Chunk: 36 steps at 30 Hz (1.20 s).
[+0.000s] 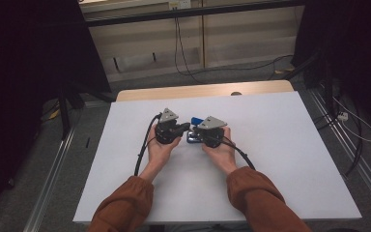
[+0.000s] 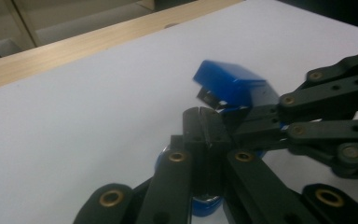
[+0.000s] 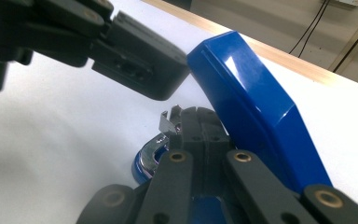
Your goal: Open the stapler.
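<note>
A blue stapler (image 1: 196, 120) lies in the middle of the white table (image 1: 280, 145), its lid (image 3: 254, 116) swung up and the metal staple rail (image 3: 168, 122) bare above the chrome base (image 3: 148, 158). My left gripper (image 1: 187, 127) comes in from the left with its jaws shut, and their tips (image 2: 200, 122) sit just under the raised lid (image 2: 233, 86). My right gripper (image 1: 198, 134) comes in from the right, also shut. Its tips (image 3: 197, 122) rest low between the lid and the rail. I cannot tell whether either gripper pinches a part of the stapler.
A wooden strip (image 1: 203, 91) runs along the table's far edge. Cables (image 1: 352, 125) lie on the floor at the right, and dark stands and curtains (image 1: 67, 96) are at the left. Bare white table lies on all sides of the hands.
</note>
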Each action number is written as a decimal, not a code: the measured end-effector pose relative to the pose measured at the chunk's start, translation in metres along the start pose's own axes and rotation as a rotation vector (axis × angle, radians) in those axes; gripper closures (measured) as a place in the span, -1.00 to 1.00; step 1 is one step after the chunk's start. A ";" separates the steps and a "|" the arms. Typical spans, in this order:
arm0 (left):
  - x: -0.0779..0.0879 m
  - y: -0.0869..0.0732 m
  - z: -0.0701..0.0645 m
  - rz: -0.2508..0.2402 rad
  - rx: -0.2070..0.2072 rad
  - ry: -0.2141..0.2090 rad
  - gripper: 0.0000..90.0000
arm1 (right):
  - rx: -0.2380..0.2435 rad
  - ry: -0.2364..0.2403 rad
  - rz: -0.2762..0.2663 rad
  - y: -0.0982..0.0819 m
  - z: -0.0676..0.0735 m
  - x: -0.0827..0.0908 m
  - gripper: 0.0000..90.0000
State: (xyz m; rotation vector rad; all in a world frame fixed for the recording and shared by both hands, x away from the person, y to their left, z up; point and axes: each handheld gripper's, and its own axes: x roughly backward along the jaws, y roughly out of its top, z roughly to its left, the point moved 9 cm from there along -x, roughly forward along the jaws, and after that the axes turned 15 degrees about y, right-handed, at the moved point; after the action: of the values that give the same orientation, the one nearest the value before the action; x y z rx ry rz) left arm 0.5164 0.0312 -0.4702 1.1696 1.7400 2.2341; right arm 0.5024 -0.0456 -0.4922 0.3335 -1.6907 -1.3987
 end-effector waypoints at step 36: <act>-0.017 -0.016 -0.001 0.034 -0.041 -0.003 1.00 | 0.007 -0.015 -0.006 0.001 -0.002 0.001 1.00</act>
State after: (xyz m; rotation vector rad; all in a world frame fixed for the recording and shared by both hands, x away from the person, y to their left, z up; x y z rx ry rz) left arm 0.5215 0.0275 -0.4924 1.2026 1.6776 2.2750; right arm 0.5041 -0.0473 -0.4909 0.3332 -1.7085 -1.4028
